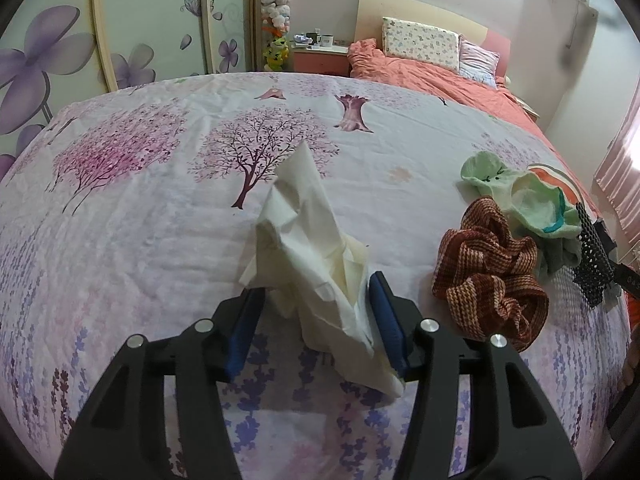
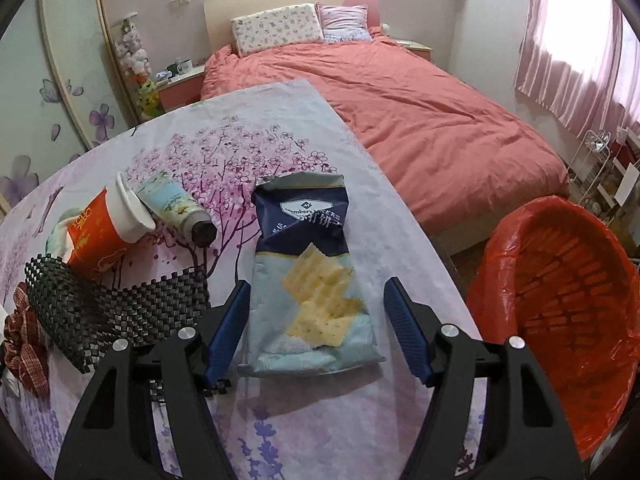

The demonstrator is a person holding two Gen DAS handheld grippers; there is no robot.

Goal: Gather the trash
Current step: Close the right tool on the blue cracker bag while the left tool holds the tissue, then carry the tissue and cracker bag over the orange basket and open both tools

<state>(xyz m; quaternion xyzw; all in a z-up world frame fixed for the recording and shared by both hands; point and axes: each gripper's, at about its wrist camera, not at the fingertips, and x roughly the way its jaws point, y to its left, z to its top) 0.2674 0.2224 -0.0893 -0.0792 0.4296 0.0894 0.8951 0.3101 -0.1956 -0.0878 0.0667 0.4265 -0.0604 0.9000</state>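
Early stage, we judge: bin [image 2: 560, 300], frame right, looks empty. Left gripper [image 1: 316, 312] half-open around crumpled tissue [image 1: 308, 240], centre frame. Right gripper [image 2: 316, 320] wide, straddling cracker bag [image 2: 312, 272], ungripped. Cup [image 2: 100, 232], tube [image 2: 176, 208] remain.

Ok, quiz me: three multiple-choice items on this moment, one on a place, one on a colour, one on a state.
1. Where is the bin relative to the cracker bag?
A. to its right, off the table edge
B. on the table, to its left
C. on the bed

2. What colour is the bin's liner?
A. black
B. orange-red
C. white

3. What is the left claw doing?
A. hanging open with nothing between its pads
B. gripping a cup
C. straddling a crumpled tissue

Answers:
1. A, the right wrist view shows it past the table's right edge.
2. B, orange-red plastic lines the bin.
3. C, the tissue sits between the blue pads.
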